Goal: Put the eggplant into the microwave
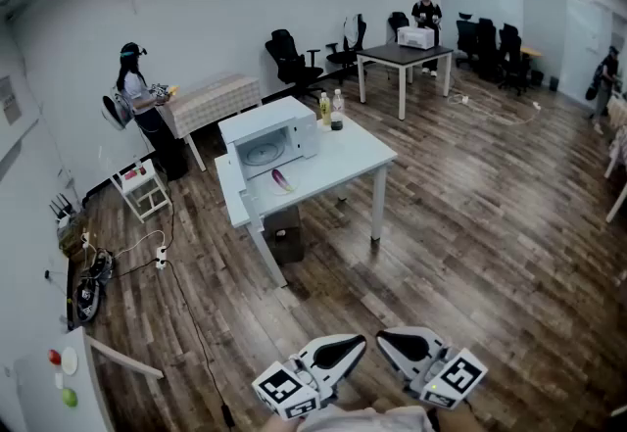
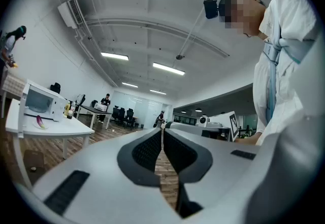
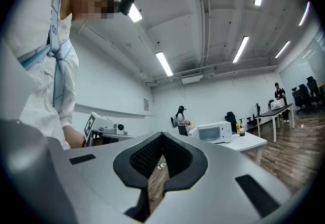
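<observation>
In the head view, the bottom edge cuts off the rear of the left gripper (image 1: 355,344) and the right gripper (image 1: 386,338); you see only their jaws and marker cubes. The eggplant (image 1: 281,179) on the white table (image 1: 353,158) is too small there for you to make out its stem. The labels on the two bottles (image 1: 330,110) beside the microwave (image 1: 269,138) are too small to read. The table hides part of the dark box (image 1: 286,232) beneath it. What the person (image 1: 137,92) at the left wall holds is too small to identify.
</observation>
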